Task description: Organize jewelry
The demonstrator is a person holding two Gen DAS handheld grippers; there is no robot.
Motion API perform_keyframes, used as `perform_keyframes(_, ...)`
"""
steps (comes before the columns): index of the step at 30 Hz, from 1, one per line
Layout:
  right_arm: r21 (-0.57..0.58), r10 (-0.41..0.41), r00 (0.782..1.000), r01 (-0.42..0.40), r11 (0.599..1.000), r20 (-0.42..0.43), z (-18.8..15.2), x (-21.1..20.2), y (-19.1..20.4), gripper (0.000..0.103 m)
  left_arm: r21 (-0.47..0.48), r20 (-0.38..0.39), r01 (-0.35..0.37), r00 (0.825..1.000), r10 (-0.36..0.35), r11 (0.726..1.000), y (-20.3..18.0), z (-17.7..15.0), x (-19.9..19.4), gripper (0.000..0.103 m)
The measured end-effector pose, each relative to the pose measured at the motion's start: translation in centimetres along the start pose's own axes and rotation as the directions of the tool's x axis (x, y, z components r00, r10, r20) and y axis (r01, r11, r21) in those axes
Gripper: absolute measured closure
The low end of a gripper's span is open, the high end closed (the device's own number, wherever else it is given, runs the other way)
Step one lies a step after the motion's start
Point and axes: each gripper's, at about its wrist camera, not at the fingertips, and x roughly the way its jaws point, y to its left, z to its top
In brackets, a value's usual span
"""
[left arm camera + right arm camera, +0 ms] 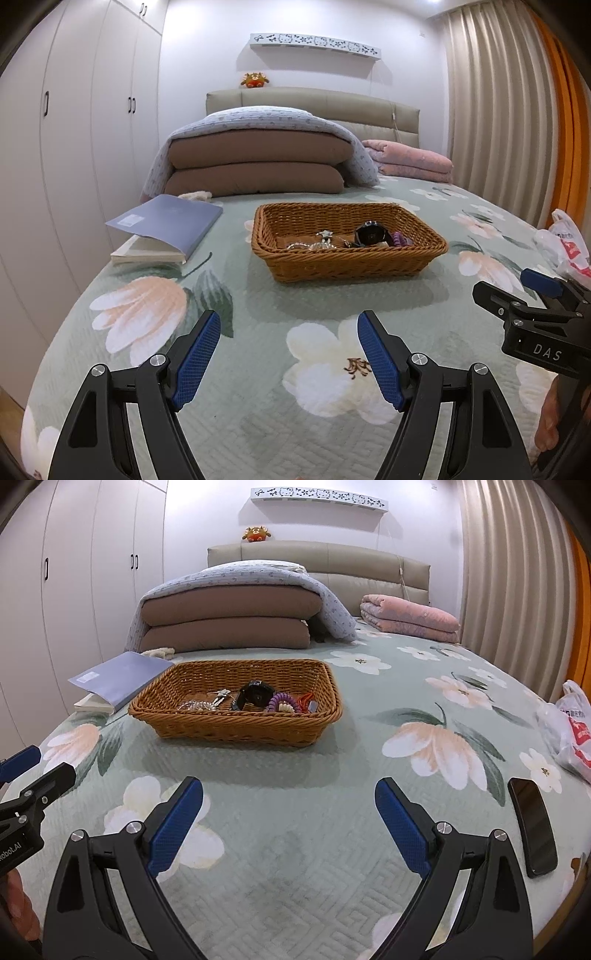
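Both sets of tongs, left [288, 354] and right [288, 823], spread and carrying nothing over the bed [295, 867]: reach forward to the basket [236, 734] holding the tangled jewelry [255, 701], pinch one piece only, lift slowly.

Both grippers hover side by side, level and pointing forward. The left gripper [288, 354] has its blue-padded fingers [195, 362] spread wide — nothing between them. The right gripper [289, 823] matches it, jaws equally wide and empty.
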Motion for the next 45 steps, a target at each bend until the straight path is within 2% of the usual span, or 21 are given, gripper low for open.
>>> perform_keyframes(45,0.004,0.004,1.0,-0.004,1.0,-0.014,-0.51,0.77,-0.01,0.008,0.014,-0.02,0.004,1.0,-0.003,1.0,0.07,-0.23,0.58,0.025)
